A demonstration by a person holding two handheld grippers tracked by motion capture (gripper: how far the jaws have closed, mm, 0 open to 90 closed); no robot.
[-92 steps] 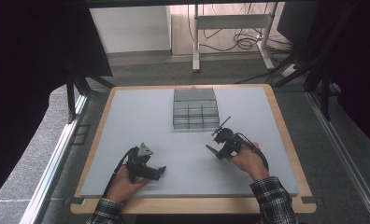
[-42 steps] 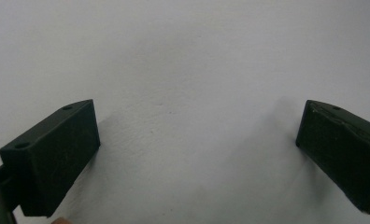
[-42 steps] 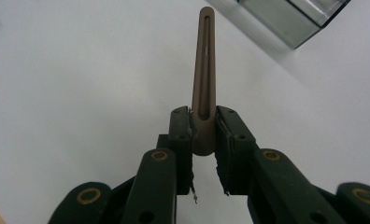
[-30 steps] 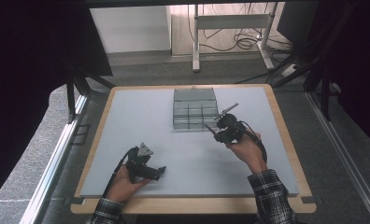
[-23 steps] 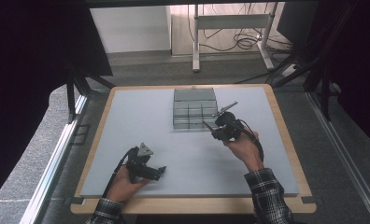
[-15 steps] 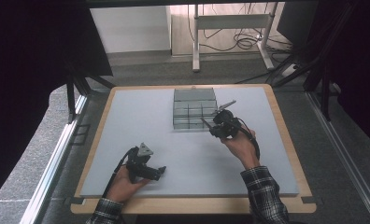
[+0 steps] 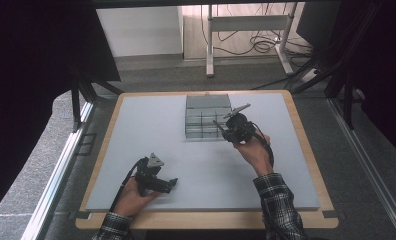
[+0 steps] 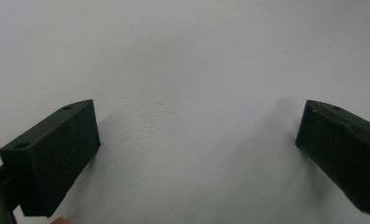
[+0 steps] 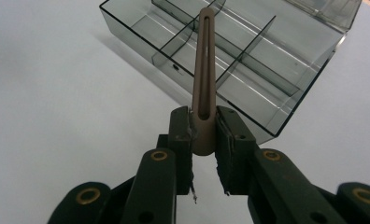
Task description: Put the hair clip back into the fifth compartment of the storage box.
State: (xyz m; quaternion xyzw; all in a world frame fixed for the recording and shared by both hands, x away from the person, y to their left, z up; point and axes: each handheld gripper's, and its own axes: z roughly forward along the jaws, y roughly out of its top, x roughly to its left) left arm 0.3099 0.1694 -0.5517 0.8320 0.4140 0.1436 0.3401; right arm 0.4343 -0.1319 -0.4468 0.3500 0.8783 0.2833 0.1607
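A clear grey compartment box (image 7: 202,119) stands open at the back middle of the white table, its lid (image 7: 208,101) laid back behind it. My right gripper (image 7: 228,133) is at the box's front right corner, shut on a slim tan slotted stick (image 7: 219,126). In the right gripper view the stick (image 9: 204,70) stands up between the pads of that gripper (image 9: 203,127) and points over the box's (image 9: 141,43) empty compartments. My left gripper (image 7: 172,183) lies on the table at the front left. Its jaws stand wide apart with nothing between them (image 8: 197,126).
The white tabletop (image 7: 151,130) has a wooden rim (image 7: 306,145). Dark curtains hang at both sides. A desk frame (image 7: 246,25) and loose cables lie on the floor beyond the far edge.
My right gripper has carried the stick away from the front of the table up to the box's right front corner. The left gripper has stayed still.
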